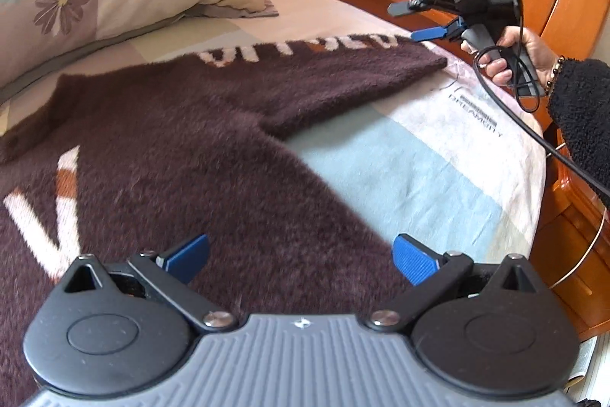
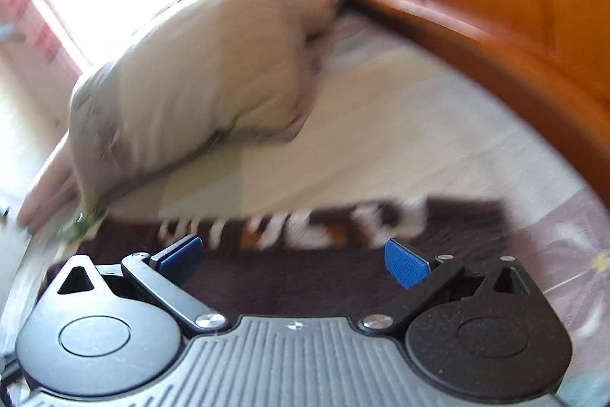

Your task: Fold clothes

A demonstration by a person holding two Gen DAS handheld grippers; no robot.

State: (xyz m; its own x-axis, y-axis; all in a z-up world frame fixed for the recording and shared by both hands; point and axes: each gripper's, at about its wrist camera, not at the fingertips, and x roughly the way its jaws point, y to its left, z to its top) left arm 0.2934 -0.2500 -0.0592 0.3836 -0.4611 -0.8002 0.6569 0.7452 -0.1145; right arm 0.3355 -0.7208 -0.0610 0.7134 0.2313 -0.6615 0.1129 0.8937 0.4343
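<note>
**Getting ready to grab the sweater**

The left gripper [image 1: 301, 260] is wide open and holds nothing. It floats over the fuzzy brown sweater [image 1: 183, 147], spread flat on the bed [image 1: 400, 174]. The right gripper [image 1: 410, 21], also open and empty, hangs near the sleeve end [image 1: 415, 63]. I think it should pinch the sleeve edge firmly, then fold inward.

"DREAMCITY"-like print, partly legible, on the bed sheet [image 1: 438, 124]
</note>
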